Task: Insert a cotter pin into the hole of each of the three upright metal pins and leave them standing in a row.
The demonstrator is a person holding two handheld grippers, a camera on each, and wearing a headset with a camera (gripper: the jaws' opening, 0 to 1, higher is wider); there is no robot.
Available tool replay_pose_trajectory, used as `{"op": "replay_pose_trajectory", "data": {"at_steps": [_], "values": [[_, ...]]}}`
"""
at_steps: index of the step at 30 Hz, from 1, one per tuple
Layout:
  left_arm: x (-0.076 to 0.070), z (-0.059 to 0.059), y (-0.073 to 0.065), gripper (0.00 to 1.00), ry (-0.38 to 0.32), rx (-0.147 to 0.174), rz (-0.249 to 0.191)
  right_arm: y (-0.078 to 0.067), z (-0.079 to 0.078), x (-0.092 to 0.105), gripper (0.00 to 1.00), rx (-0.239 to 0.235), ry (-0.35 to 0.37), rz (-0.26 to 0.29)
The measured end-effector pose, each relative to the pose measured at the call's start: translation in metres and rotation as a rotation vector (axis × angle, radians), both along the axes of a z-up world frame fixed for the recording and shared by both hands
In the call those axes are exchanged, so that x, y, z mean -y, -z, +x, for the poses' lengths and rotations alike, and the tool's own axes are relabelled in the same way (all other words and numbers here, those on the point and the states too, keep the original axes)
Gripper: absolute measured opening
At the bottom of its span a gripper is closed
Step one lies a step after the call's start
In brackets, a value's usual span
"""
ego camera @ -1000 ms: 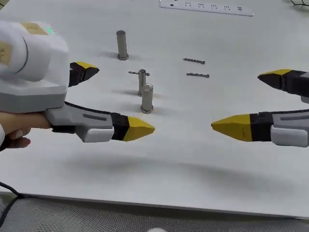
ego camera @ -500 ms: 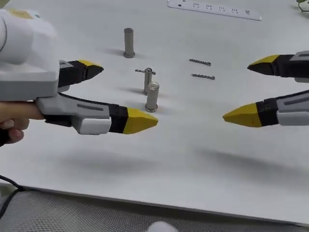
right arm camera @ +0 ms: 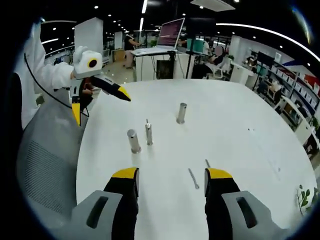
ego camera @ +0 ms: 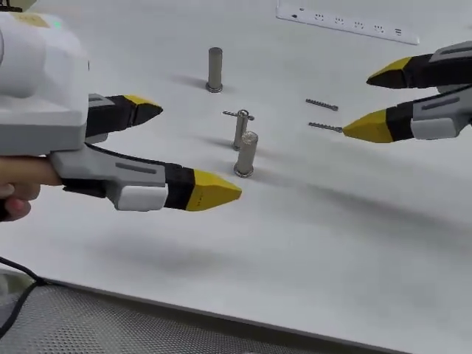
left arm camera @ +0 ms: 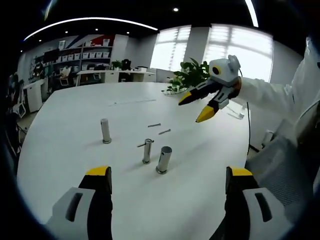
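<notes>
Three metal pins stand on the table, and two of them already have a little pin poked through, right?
Not quite: only one has. The head view shows a cotter pin through the middle metal pin. The other two cotter pins lie loose on the table.

Three upright metal pins were counted on the counter (ego camera: 332, 243): far pin (ego camera: 214, 70), middle pin (ego camera: 241, 134), near pin (ego camera: 245, 155). Cotter pins totalled three: one seated cotter pin (ego camera: 234, 113) through the middle pin, two loose cotter pins (ego camera: 322, 105). One power strip (ego camera: 346, 24) was noted.
</notes>
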State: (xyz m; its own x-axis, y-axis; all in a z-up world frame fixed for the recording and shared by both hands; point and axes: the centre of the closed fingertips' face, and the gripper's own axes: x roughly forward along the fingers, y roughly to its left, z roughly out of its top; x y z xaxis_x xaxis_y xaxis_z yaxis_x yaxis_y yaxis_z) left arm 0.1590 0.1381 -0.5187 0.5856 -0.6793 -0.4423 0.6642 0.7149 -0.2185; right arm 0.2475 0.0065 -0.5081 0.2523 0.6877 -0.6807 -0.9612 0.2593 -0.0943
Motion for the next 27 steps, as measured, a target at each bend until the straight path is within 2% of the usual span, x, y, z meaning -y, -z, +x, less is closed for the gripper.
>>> {"op": "replay_pose_trajectory", "data": {"at_steps": [2, 5, 7, 9, 11, 16, 25, 27], "values": [[-0.002, -0.002, -0.001, 0.93, -0.004, 0.002, -0.003, 0.004, 0.001, -0.003, 0.48, -0.003, -0.025, -0.02], [-0.004, -0.002, -0.003, 0.94, -0.029, -0.004, -0.021, 0.016, 0.006, 0.002, 0.45, -0.002, -0.068, -0.091], [-0.006, -0.002, -0.006, 0.94, -0.038, 0.005, -0.029, 0.021, 0.01, 0.003, 0.34, 0.029, -0.083, -0.134], [-0.007, -0.003, -0.008, 0.93, -0.046, 0.006, -0.039, 0.028, 0.013, 0.002, 0.28, 0.018, -0.081, -0.152], [-0.007, -0.003, -0.009, 0.93, -0.047, 0.007, -0.046, 0.035, 0.022, 0.002, 0.28, 0.013, -0.093, -0.17], [-0.011, -0.004, -0.011, 0.93, -0.054, 0.012, -0.054, 0.048, 0.025, 0.002, 0.27, 0.004, -0.121, -0.225], [-0.013, -0.008, -0.012, 0.92, -0.053, 0.012, -0.069, 0.071, 0.029, 0.006, 0.15, -0.03, -0.172, -0.33], [-0.012, -0.01, -0.009, 0.91, -0.052, 0.002, -0.072, 0.076, 0.032, 0.009, 0.13, -0.03, -0.175, -0.362]]}}
